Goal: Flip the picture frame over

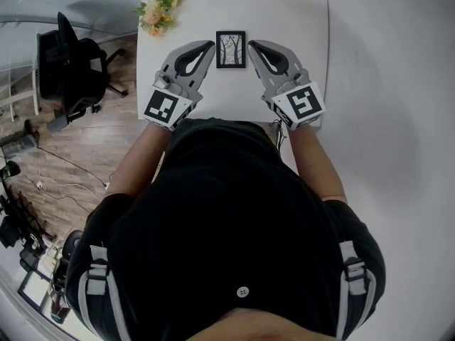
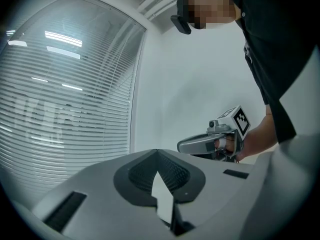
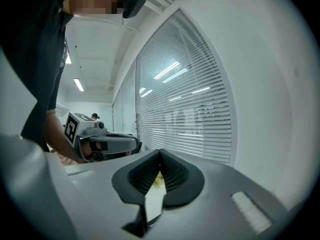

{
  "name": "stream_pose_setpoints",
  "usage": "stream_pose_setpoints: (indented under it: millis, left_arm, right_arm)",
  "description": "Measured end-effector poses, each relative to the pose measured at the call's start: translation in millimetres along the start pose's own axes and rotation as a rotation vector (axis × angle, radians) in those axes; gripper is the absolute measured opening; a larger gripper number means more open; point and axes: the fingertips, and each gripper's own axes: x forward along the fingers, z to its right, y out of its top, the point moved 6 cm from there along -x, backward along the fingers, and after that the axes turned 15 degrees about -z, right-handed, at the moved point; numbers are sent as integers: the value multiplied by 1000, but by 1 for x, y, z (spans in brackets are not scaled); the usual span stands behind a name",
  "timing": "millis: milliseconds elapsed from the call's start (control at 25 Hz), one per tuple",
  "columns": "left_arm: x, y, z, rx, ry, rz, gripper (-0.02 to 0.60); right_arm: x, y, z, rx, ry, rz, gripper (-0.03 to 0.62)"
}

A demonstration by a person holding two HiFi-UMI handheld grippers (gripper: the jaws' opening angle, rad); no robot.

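1. Head view, table [image 1: 298,20]: white top, seen from above, with the person standing at its near edge.
2. Head view, picture frame [image 1: 230,49]: black border, near the middle of the table. It appears to lie flat with the picture side up, showing bare trees. Its long axis runs straight away from the person, short sides nearest and farthest, and the trunks follow that axis.
3. Head view, left gripper [image 1: 210,46]: reaches in from the left, jaws pressed together, tip just beside the frame's left edge. Contact cannot be told.
4. Head view, right gripper [image 1: 252,45]: mirrors it on the right, jaws together, tip just beside the frame's right edge. The frame sits between the two tips.
5. Head view, surroundings: flowers [image 1: 159,10] on the far left corner of the table; office chair [image 1: 71,69] on the wooden floor [image 1: 92,141] to the left.
6. Left gripper view: its own jaws [image 2: 158,153] meet at the tip, gripping nothing; a pale sliver shows through the gap lower down. Beyond them the right gripper [image 2: 181,146] is held level by a hand [image 2: 227,145], its marker cube [image 2: 239,120] on top. Blinds [image 2: 65,109] fill the left side.
7. Right gripper view: its own jaws [image 3: 160,153] are likewise together and empty. The left gripper [image 3: 137,145] shows at left, level, held in a hand [image 3: 86,148]. Blinds [image 3: 190,114] stand behind.
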Motion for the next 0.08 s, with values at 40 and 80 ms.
stream_pose_setpoints:
  millis: [40, 80]
  left_arm:
    - [0, -1, 0, 2, 0, -2, 3]
    - [0, -1, 1, 4, -1, -3, 3]
  right_arm:
    - [0, -1, 0, 1, -1, -2, 11]
    - [0, -2, 0, 3, -2, -4, 11]
